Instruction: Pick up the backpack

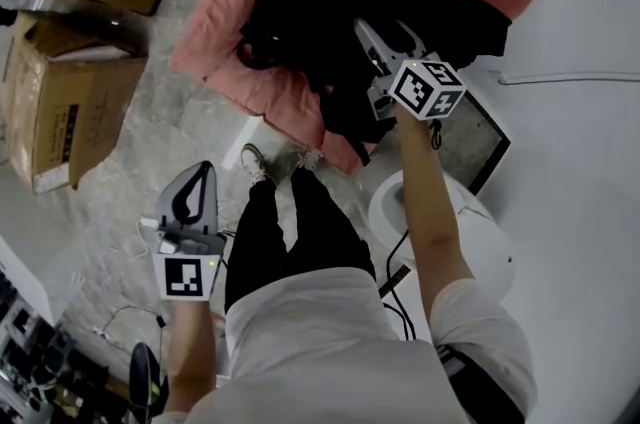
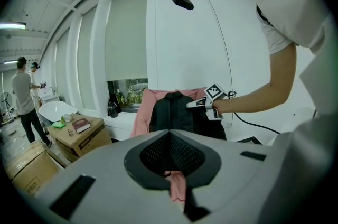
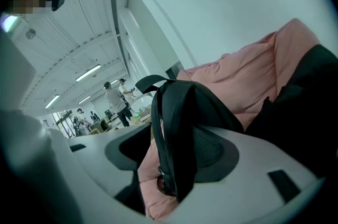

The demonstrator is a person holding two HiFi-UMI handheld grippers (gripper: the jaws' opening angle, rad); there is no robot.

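Backpack strap (image 3: pixel 177 128) sits between the right gripper's (image 1: pixel 386 32) parted jaws.

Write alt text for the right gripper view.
The jaws of the right tool stand wide apart with a black backpack strap rising between them, unclamped. Behind lies a pink quilt, with more black fabric at right. Far off at left, people stand in a bright hall.
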